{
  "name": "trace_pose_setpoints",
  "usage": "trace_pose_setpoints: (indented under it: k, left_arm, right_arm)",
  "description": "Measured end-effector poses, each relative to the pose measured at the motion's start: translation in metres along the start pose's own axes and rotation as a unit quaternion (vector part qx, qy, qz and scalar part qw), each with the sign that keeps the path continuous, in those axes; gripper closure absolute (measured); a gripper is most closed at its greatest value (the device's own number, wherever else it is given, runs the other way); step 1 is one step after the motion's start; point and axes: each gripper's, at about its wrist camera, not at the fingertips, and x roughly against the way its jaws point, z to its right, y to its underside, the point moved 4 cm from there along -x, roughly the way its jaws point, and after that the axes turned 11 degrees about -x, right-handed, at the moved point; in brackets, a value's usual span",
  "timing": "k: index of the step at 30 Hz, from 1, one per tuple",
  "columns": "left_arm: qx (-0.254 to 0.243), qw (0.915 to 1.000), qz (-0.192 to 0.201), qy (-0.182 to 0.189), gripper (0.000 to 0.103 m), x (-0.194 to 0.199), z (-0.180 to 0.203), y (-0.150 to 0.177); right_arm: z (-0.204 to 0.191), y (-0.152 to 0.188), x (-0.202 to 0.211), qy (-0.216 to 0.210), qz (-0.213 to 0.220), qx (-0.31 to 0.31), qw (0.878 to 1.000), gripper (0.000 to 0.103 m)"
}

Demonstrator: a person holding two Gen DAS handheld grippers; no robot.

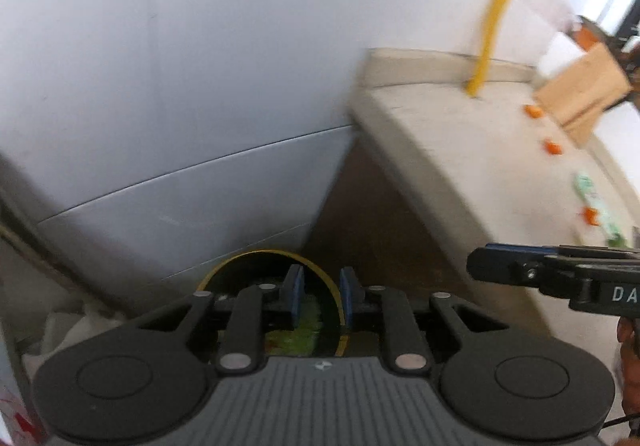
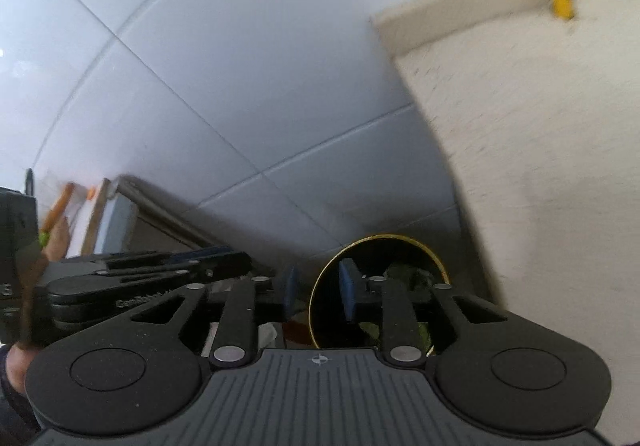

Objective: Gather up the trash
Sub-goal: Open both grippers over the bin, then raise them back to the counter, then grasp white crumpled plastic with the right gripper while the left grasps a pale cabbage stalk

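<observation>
Pale tiled wall (image 1: 168, 86), beige counter (image 1: 460, 150), perhaps brown floor (image 1: 360, 222) below.

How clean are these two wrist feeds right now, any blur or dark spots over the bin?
Left wrist: counter and paper bag smeared by motion blur; bin interior dim, green trash soft. Right wrist: counter edge streaked, bin inside nearly black, wall tiles evenly lit. Both views show fisheye bending of the straight tile lines.

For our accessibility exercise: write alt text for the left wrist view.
The left gripper, jaws apart and empty, hangs over a round bin holding green scraps. To the right, a counter carries orange bits and a paper bag.
</observation>
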Motion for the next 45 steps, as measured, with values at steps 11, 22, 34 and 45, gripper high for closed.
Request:
trace_pose_setpoints:
  k: [11,22,34,45]
  left_arm:
    - [-0.102,0.9882,0.013,0.114,0.081,0.006,0.101,-0.019]
    - [-0.179,0.9648,0.0,0.193,0.074,-0.02,0.219,-0.046]
    - [-0.167,0.9652,-0.046,0.196,0.072,-0.069,0.272,-0.062]
    - [-0.141,0.9702,-0.061,0.187,0.066,-0.094,0.28,-0.069]
  right_arm:
    - [0.036,0.021,0.114,0.064,0.119,-0.033,0.99,0.059]
    - [0.128,0.043,0.243,0.212,0.24,-0.104,0.941,0.051]
    - [0.192,0.045,0.279,0.241,0.258,-0.129,0.927,0.047]
    - [0.219,0.038,0.276,0.244,0.243,-0.116,0.932,0.042]
